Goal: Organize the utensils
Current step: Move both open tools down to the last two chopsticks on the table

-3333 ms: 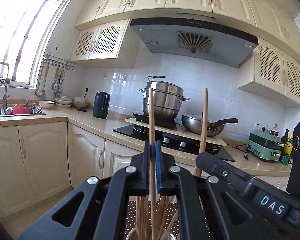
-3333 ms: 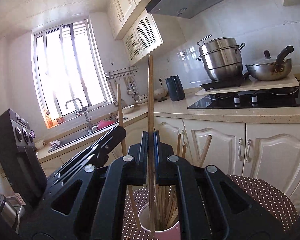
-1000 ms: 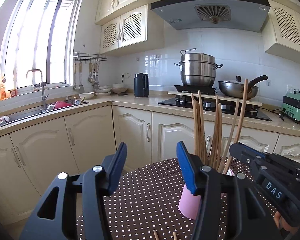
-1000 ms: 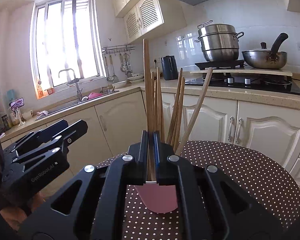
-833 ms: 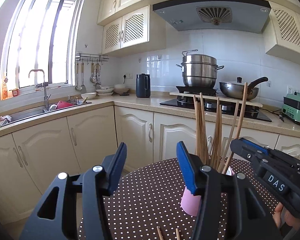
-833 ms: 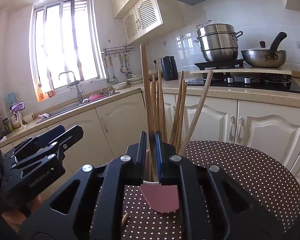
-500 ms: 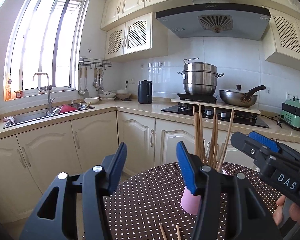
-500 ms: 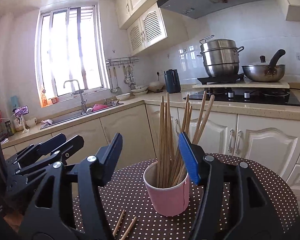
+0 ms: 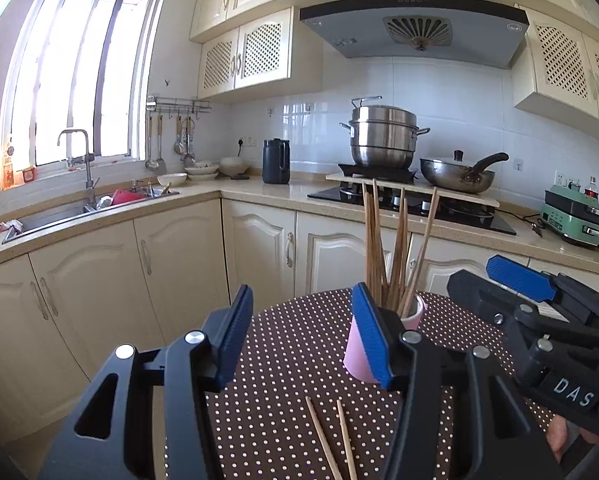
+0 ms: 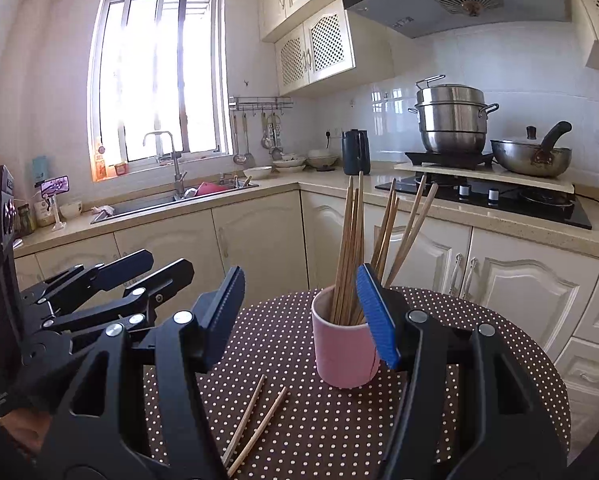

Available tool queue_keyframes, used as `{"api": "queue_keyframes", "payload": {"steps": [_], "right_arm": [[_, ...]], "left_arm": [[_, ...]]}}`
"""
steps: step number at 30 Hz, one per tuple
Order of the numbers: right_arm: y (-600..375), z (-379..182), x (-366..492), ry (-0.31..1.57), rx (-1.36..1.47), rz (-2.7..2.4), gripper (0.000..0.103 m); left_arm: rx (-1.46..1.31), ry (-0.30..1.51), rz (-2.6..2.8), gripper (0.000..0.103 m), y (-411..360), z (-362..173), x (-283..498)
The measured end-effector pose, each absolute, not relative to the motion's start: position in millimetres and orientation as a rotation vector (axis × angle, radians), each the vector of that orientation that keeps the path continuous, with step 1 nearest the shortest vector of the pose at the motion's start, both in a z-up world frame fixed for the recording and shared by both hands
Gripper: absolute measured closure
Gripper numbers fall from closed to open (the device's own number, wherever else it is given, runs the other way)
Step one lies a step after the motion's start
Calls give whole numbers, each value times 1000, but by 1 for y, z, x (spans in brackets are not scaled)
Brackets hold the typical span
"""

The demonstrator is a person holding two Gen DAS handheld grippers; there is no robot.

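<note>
Since a second ago the right gripper [image 10: 301,312] has let go of its chopstick, which now stands with the other chopsticks [image 10: 353,248] in the pink cup [image 10: 341,354]; both grippers have drawn back from it. The right jaws stand about half open with nothing between them, and so do those of the left gripper [image 9: 303,334]. The cup sits near the middle of the round dotted table [image 10: 511,364], clear cloth all around it. Two loose chopsticks [image 10: 255,420] lie nearer the table's near edge, just apart from the cup, with open cloth beside them.
</note>
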State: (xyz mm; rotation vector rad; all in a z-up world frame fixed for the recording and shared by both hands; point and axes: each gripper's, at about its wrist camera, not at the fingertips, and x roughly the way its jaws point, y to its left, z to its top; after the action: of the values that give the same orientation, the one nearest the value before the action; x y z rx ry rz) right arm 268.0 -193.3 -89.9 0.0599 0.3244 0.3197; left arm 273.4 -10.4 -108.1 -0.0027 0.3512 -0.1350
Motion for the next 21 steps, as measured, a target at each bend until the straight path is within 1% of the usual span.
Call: {"api": "queue_keyframes", "payload": {"steps": [6,13,19,21], "right_arm": [[-176,-121,277,534,19,339,44],[-150,-170,294,799,-38,318,44],[-136,-210,309,995,-35,332,45],[-132,-218,311,1021,-44,328,54]], "left_arm": [[-22,550,-141,52,-2,-137,290],[16,721,-63,52,12,-181,300],[4,798,-22,52,27,-203,306],[0,812,-22,51,31,-207,308]]}}
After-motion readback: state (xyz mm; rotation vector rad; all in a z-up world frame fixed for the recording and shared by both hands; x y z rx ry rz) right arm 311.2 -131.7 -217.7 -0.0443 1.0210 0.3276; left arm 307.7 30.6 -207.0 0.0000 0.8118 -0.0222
